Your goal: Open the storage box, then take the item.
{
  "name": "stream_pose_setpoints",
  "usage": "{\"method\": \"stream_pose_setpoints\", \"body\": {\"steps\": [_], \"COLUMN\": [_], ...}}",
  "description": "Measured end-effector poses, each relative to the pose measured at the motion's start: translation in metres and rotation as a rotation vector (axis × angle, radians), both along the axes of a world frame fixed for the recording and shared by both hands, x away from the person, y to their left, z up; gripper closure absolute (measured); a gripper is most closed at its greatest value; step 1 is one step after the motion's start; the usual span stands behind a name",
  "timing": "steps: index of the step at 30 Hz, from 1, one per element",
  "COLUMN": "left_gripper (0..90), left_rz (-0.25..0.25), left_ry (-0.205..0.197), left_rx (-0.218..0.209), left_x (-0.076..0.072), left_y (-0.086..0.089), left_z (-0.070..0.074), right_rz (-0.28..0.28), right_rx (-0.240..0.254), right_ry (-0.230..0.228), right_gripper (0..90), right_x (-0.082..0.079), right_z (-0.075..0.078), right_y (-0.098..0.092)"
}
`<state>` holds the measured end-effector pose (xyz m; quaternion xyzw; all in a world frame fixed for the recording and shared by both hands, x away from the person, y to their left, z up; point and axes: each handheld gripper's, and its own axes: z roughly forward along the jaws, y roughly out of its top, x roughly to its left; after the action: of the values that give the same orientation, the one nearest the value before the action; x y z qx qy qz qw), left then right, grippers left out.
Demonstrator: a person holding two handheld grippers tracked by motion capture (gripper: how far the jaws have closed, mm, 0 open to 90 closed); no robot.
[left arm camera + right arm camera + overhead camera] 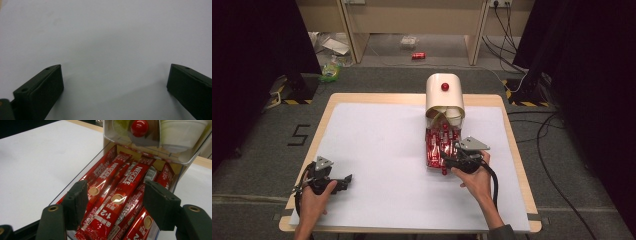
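Tool jaws on our right tool (pixel 451 159) are spread apart over the clear drawer (pixel 82 173), with the red coffee sticks (pixel 117 195) lying between them but not pinched; the pads press on nothing that we can see. We take the cream dispenser box (pixel 445 95) with its red knob (pixel 445 87) as our landmark, standing at the far edge of the surface (pixel 377 145). That surface, covered in white, spreads out from the box toward us on all sides. The drawer is pulled out of the bottom of the box toward us, and it is packed with the sticks lying lengthwise, printed side up. Our right tool sits at the near end of the drawer, directly in front of the box. Our left tool (pixel 343 181) rests well away from the box, low on the near left of the surface, and its jaws stand wide apart over bare white, holding nothing.
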<state>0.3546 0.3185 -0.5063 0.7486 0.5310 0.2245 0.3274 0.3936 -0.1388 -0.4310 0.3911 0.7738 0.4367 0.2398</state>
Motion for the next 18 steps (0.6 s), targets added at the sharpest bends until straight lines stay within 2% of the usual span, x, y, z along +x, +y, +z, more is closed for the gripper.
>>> {"method": "stream_pose_setpoints", "body": {"steps": [13, 18], "left_gripper": [0.0, 0.0], "left_rz": [-0.001, 0.0], "left_ry": [0.0, -0.001], "left_rx": [0.001, 0.0], "left_x": [0.0, 0.0], "left_y": [0.0, 0.0], "left_z": [0.0, 0.0], "right_rz": [-0.012, -0.009], "right_rx": [0.013, 0.018], "right_ry": [0.016, 0.035], "right_gripper": [39.5, 44.4], "right_x": [0.008, 0.011], "right_z": [-0.003, -0.005], "right_y": [-0.001, 0.002]}}
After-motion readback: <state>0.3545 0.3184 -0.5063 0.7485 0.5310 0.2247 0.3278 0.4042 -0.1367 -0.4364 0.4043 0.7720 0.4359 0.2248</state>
